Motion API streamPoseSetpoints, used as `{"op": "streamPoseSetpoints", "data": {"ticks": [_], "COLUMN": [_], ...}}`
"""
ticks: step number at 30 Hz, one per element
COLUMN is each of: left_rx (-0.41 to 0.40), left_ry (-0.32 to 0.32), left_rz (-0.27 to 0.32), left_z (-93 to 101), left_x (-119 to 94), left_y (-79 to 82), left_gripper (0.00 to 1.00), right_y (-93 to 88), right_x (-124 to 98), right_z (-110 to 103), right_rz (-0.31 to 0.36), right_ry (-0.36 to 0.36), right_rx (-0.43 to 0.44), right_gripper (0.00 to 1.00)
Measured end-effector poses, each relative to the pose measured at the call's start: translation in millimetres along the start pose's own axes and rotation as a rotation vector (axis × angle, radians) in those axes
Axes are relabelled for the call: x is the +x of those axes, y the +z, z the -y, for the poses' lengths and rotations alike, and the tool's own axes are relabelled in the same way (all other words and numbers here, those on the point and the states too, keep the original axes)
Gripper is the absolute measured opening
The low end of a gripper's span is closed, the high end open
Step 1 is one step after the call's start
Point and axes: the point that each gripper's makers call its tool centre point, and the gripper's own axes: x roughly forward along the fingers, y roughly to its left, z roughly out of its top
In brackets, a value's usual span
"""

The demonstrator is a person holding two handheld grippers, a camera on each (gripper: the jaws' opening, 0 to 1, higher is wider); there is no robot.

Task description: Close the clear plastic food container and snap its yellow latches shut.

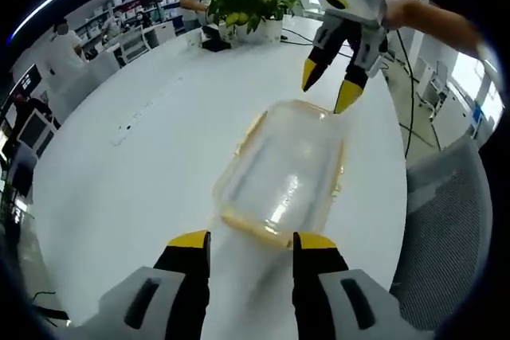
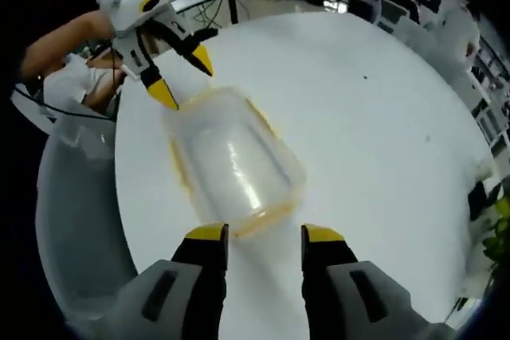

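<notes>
**Container lies lengthwise between two open claws**

A clear plastic food container [image 1: 280,174] with yellow latches along its edges is seen lying on a white round table [image 1: 135,173]. In the left gripper view it sits at the centre of the frame, its long axis running from the lower middle up toward the upper right. In the right gripper view the same container [image 2: 233,161] runs from the lower middle up toward the upper left. Whether the lid is fully seated, and whether any latch is already snapped down, cannot be told.

The left claw [image 1: 250,238] rises from the bottom of its own view, jaws spread and holding nothing, with the container's near short end just beyond the tips. The right claw [image 2: 263,232] is likewise spread and empty, its tips just short of the opposite short end. Each claw is also seen from the other's camera: the right claw [image 1: 328,87] at upper right, the left claw [image 2: 185,77] at upper left, each just beside its end of the container.

Each short end is judged to be nearest to the claw facing it.

Beyond the table, a potted plant [image 1: 247,1] and office desks are visible.
</notes>
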Motion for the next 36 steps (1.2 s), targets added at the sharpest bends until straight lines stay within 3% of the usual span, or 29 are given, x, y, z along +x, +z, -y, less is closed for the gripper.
{"op": "streamPoseSetpoints", "data": {"ticks": [7, 15, 19, 36], "left_rx": [-0.161, -0.244, -0.342, -0.459], "left_ry": [0.031, 0.047, 0.038, -0.008], "left_rz": [0.065, 0.078, 0.083, 0.094], "left_z": [-1.4, -1.5, 2.6, 11.3], "left_x": [-0.1, 4.7, 7.2, 15.2], "left_y": [5.7, 4.0, 2.4, 4.6], "left_gripper": [0.33, 0.33, 0.33, 0.33], "right_y": [1.8, 6.7, 8.3, 10.9], "right_x": [2.9, 8.5, 10.3, 18.1], "right_z": [-2.0, -7.5, -7.0, -15.2], "right_rz": [0.047, 0.106, 0.131, 0.144], "right_ry": [-0.023, -0.027, -0.034, -0.005], "right_rx": [0.099, 0.2, 0.255, 0.346], "right_gripper": [0.32, 0.32, 0.32, 0.4]}}
